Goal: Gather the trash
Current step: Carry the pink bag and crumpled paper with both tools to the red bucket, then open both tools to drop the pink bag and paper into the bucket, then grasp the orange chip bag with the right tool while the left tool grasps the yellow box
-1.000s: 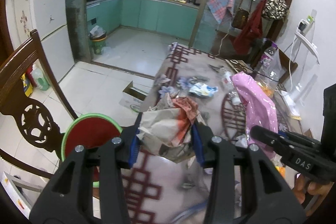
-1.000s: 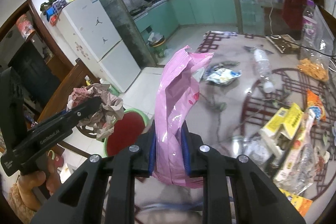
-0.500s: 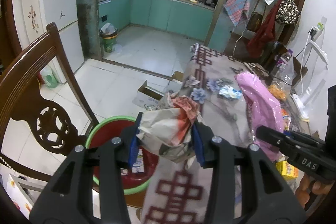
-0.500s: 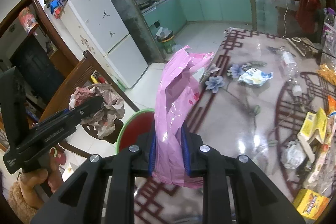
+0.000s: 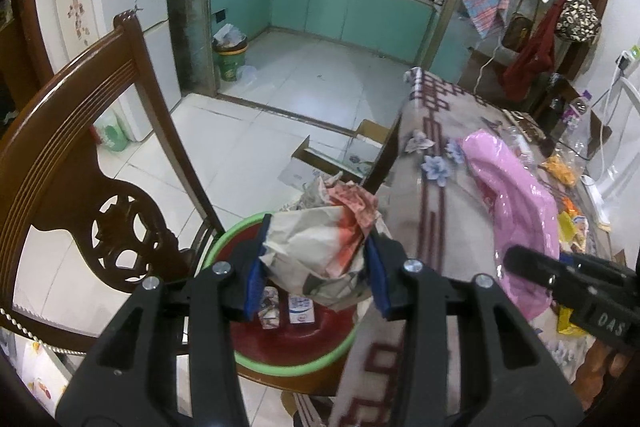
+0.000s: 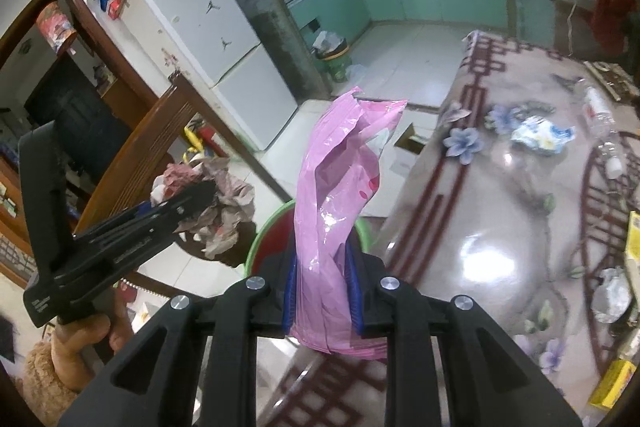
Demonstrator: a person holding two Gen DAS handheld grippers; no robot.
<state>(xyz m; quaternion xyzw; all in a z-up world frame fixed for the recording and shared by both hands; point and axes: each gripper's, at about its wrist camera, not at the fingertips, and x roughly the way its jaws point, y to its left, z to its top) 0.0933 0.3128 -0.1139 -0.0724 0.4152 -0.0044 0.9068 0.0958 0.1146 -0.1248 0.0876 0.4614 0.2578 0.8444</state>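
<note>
My left gripper (image 5: 316,275) is shut on a crumpled wad of paper trash (image 5: 320,235), grey-white with red patches, and holds it above a red basin with a green rim (image 5: 280,363) that stands on a chair seat beside the table. Small cartons (image 5: 300,309) lie in the basin. My right gripper (image 6: 322,295) is shut on a pink plastic bag (image 6: 340,195), held upright over the table's left edge near the basin (image 6: 264,239). The left gripper with its paper wad (image 6: 224,203) also shows in the right wrist view.
A wooden chair back (image 5: 76,163) rises at the left. The patterned table (image 6: 500,227) carries a blue-white wrapper (image 6: 542,135), a plastic bottle (image 6: 600,123) and yellow packets (image 6: 612,383). An open cardboard box (image 5: 336,155) and a green bin (image 5: 230,61) stand on the floor.
Both grippers have moved left off the table toward the chair, each keeping its load. The paper wad now hangs over the red basin, whose inside with the cartons has come into view.
</note>
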